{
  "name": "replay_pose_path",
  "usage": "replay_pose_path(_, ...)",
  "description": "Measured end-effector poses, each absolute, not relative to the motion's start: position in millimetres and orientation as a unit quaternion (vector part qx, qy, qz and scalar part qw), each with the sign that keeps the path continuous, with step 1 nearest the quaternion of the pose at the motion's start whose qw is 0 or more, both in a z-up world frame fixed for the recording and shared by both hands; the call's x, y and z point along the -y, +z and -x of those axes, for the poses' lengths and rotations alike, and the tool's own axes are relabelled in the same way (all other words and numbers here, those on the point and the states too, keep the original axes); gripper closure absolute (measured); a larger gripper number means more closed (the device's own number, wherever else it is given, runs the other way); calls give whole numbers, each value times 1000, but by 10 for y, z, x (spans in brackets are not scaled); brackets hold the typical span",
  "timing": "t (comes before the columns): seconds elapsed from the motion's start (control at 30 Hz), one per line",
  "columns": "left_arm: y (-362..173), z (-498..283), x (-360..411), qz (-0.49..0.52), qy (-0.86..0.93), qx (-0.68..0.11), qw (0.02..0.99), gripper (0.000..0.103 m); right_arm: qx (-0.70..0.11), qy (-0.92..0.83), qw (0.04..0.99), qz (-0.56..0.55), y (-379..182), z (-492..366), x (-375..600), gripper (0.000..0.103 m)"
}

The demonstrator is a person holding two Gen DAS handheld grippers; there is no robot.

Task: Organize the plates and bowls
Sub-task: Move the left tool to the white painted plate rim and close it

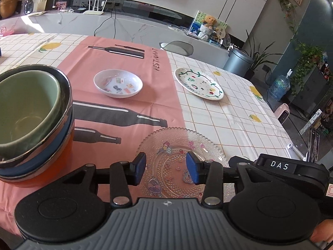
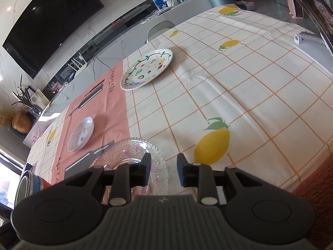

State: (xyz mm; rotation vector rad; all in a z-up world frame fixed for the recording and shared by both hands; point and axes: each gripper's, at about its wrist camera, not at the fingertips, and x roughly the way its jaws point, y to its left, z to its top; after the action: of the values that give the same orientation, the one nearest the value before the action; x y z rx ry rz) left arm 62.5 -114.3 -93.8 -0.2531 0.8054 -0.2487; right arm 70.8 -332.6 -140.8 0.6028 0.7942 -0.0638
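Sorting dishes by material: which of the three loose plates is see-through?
The glass plate nearest the left hand-held gripper: the cloth shows through it, unlike the two opaque white plates farther back.

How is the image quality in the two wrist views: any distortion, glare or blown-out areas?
Left wrist view: sharp, strong fisheye bending of the table edge; sunlight gives the white dish a soft shadow, and the glass plate sparkles. Right wrist view: tilted and curved; window at lower left blown out, television shows small glints.
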Motion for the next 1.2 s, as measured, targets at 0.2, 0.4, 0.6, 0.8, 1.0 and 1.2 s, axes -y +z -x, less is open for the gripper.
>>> replay_pose_path(0.2,-833,-795,1232,117,-124,-383,908,54,-372,-20,878,-300,-1357,-754,3372,74)
replay_pose_path(0.4,-726,-1063,1296,121,-114,-377,911,52,-358,-8,888,-290,-1247,-939,3510,74)
replay_pose_path(0.6,-635,-1368,1372,112,-103,-358,921,47,-342,1,905,-254,-1142,-1274,3775,69)
replay_pose_path(0.8,-562,-1724,1440,111,-87,-348,927,44,-345,-4,901,-262,-1222,-1632,4078,68)
replay_pose_path(1.0,-646,-2045,1603,117,-112,-361,919,44,-337,12,907,-253,-1254,-1982,4136,68)
replay_pose_path(1.2,-818,-2370,1647,169,-125,-386,898,44,-335,31,892,-300,-1350,-2308,4255,69)
